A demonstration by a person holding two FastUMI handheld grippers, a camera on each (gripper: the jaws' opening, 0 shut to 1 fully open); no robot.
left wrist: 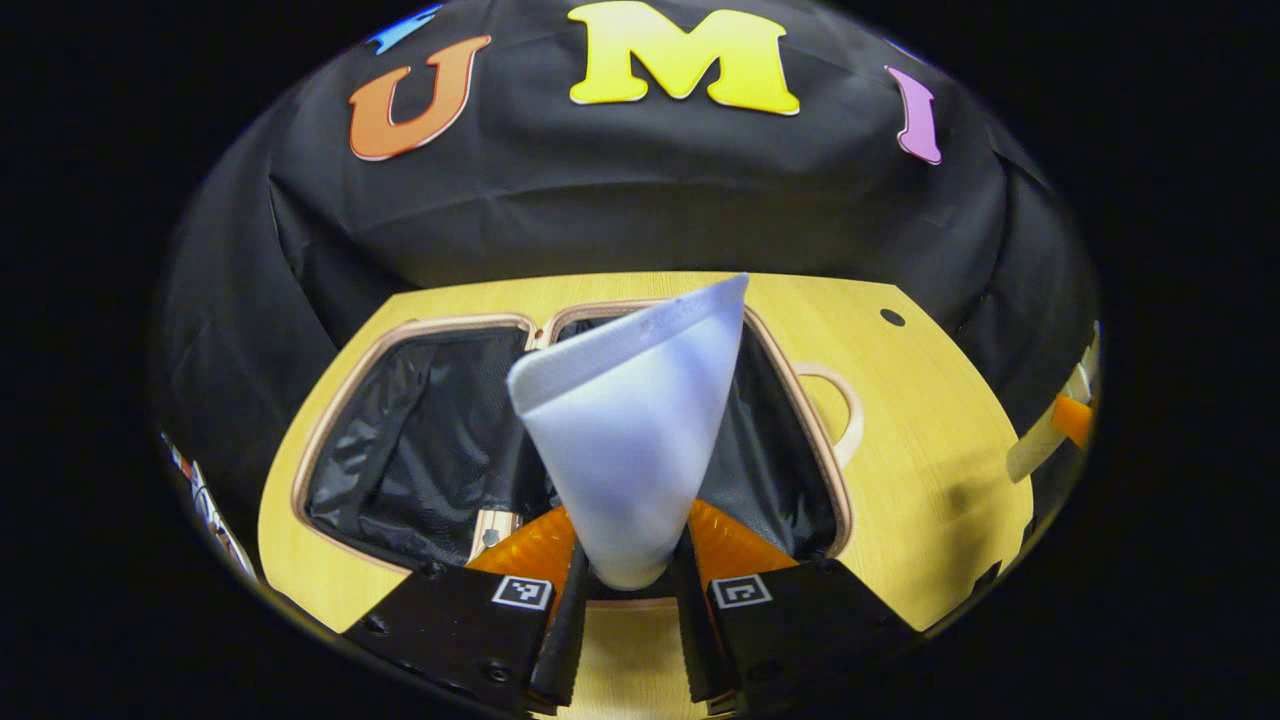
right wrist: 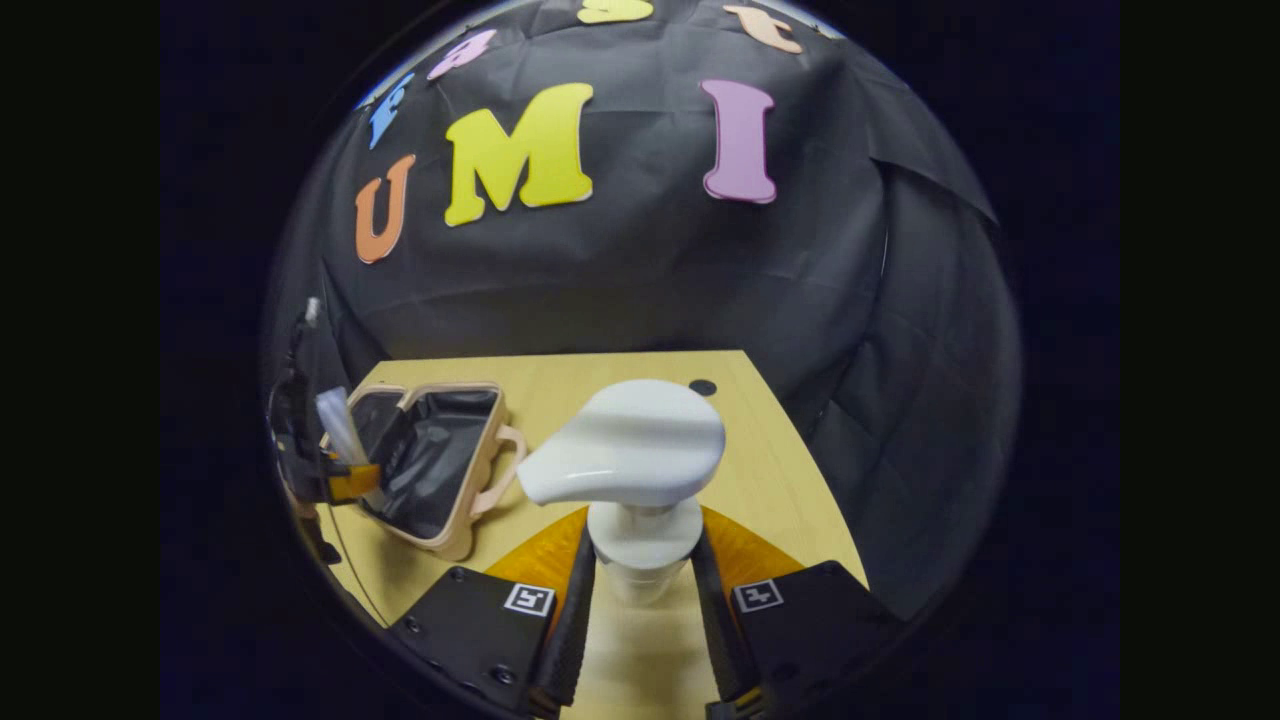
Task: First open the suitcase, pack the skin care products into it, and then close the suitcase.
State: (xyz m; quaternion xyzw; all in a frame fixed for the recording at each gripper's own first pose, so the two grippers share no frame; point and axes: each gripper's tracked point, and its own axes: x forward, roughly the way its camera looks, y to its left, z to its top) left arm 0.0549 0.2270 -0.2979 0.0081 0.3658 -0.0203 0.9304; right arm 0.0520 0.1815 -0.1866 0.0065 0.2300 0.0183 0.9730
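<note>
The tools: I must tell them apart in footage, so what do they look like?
Both look alike. The left tool and the right tool each have two black blocks bearing small square black-and-white markers, visible bolts, and translucent orange panels behind two narrow ribbed fingers.

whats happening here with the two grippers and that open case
A person is packing skin care items into the open beige suitcase with black lining on the light wooden table. The left hand-held gripper is shut on a pale white squeeze tube, holding it over the case. The right hand-held gripper is shut on the neck of a white pump bottle, off to the case's side. Neither item is packed yet.
</note>
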